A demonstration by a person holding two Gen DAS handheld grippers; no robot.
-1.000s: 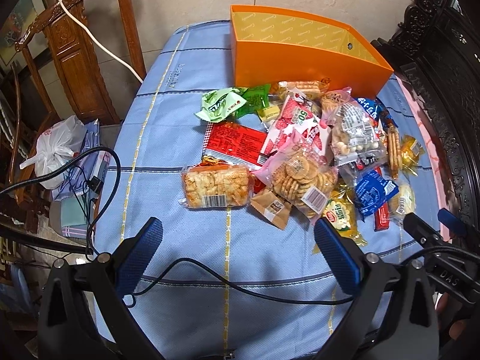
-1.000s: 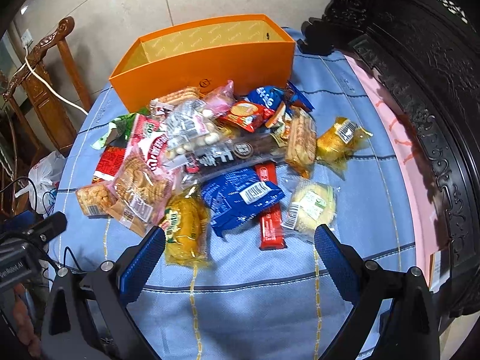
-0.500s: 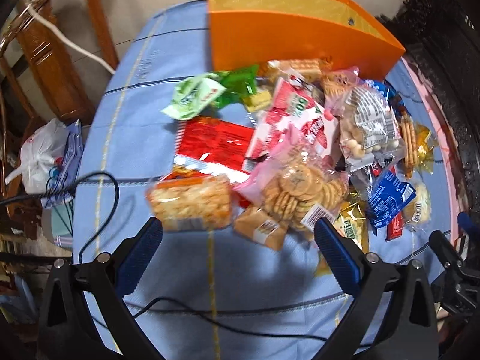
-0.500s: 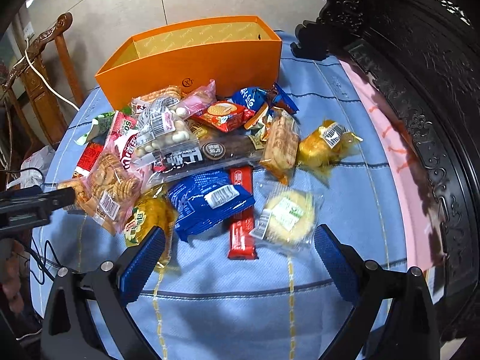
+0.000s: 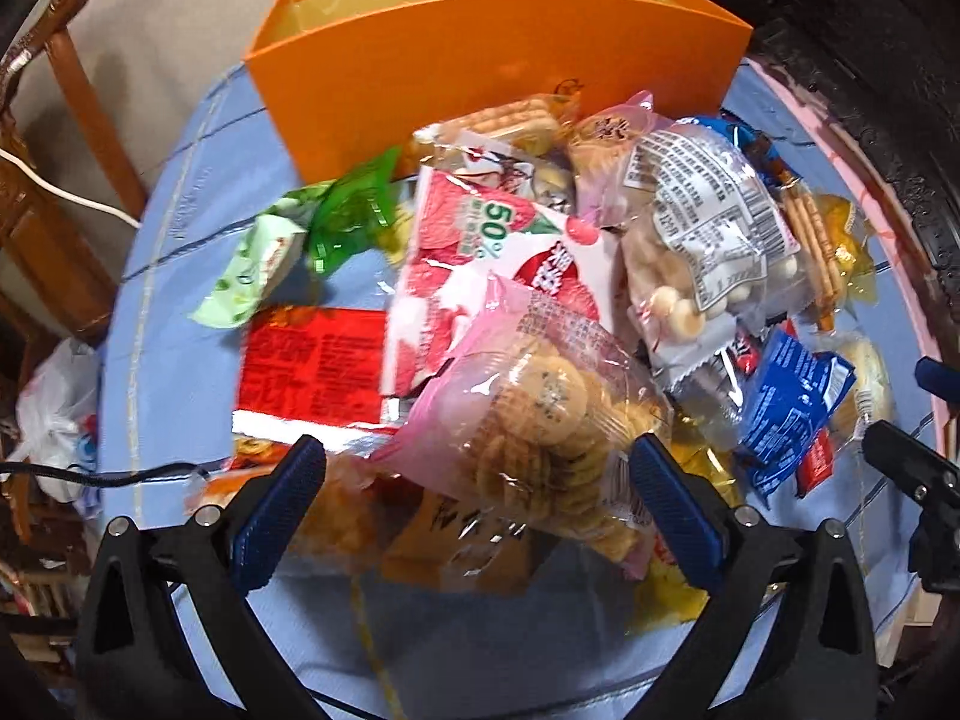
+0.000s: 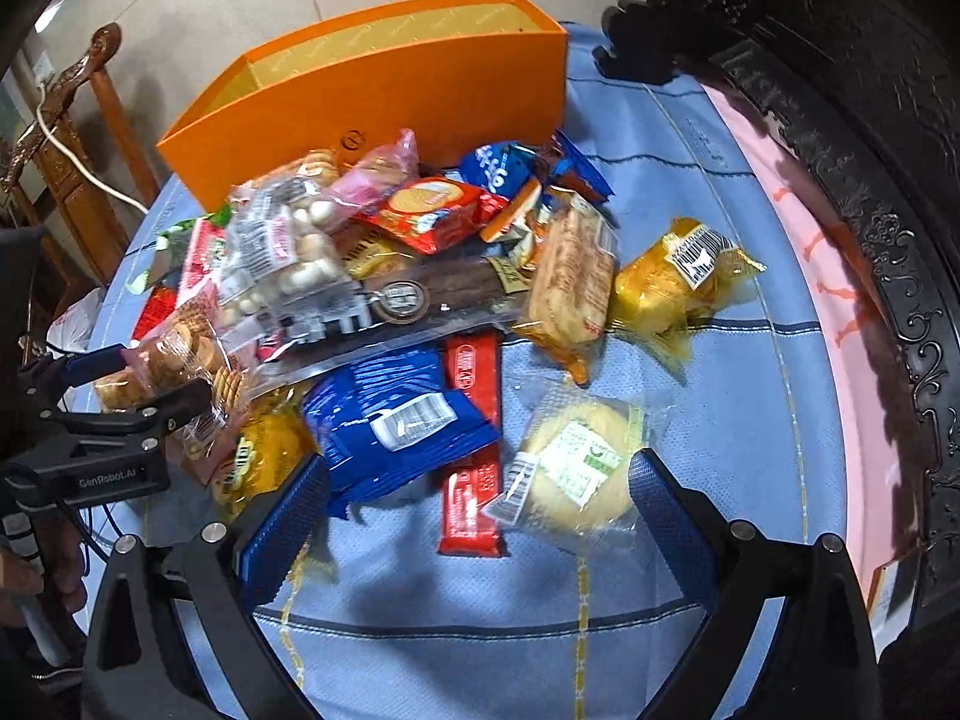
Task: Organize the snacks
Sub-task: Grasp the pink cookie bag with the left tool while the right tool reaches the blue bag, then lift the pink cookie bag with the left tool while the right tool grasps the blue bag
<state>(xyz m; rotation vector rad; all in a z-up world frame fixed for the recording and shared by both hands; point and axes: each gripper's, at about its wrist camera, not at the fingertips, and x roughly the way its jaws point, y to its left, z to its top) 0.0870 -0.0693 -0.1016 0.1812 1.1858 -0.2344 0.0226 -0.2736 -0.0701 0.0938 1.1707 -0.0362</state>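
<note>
A pile of snack packets lies on the blue tablecloth [image 6: 750, 420] in front of an empty orange box [image 5: 498, 66], which also shows in the right wrist view [image 6: 390, 96]. My left gripper [image 5: 480, 504] is open, its jaws on either side of a pink bag of round biscuits [image 5: 540, 420]. My right gripper [image 6: 477, 516] is open just above a red bar [image 6: 474, 438], between a blue packet [image 6: 396, 420] and a clear-wrapped round cake [image 6: 576, 462]. The left gripper also shows in the right wrist view [image 6: 150, 384].
A dark carved wooden chair [image 6: 840, 120] stands along the table's right side, with a pink strip [image 6: 828, 312] at the edge. A wooden chair [image 5: 48, 138] with a white cable stands at the left. A white plastic bag [image 5: 54, 414] lies below the table's left edge.
Both grippers have moved forward and down toward the pile. The left now straddles the biscuit bag; the right has closed in on the red bar and round cake. Both stay open.
</note>
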